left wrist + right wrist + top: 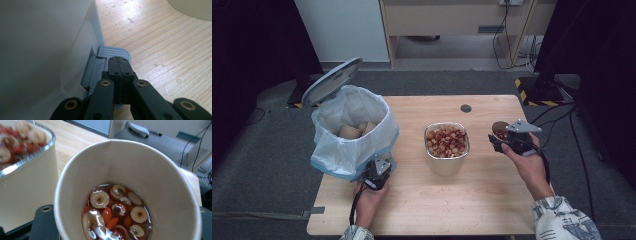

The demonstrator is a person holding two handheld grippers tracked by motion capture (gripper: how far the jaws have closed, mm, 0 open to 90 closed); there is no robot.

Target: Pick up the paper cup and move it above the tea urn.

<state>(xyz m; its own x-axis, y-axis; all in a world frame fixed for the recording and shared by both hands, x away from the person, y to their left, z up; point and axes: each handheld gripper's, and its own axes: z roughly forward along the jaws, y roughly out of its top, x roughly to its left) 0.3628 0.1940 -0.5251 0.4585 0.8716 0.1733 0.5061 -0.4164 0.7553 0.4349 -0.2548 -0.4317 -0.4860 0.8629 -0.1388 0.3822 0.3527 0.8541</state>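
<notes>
My right gripper [504, 141] is shut on a paper cup [499, 131], held above the right side of the table. In the right gripper view the paper cup [162, 182] holds a little liquid with sliced dates and red berries [117, 212]. My left gripper [377, 174] is shut, and its joined tips [119, 61] rest on the grey foot pedal [113, 53] of the white trash bin [352, 135]. The bin's lid [332, 80] stands open.
A metal-rimmed cream container [446, 159] full of the same dried fruit stands mid-table, left of the cup; its wall [25, 182] is close beside the cup. Several used paper cups [354, 131] lie in the bin's white bag. Bare wooden tabletop [452, 200] lies in front.
</notes>
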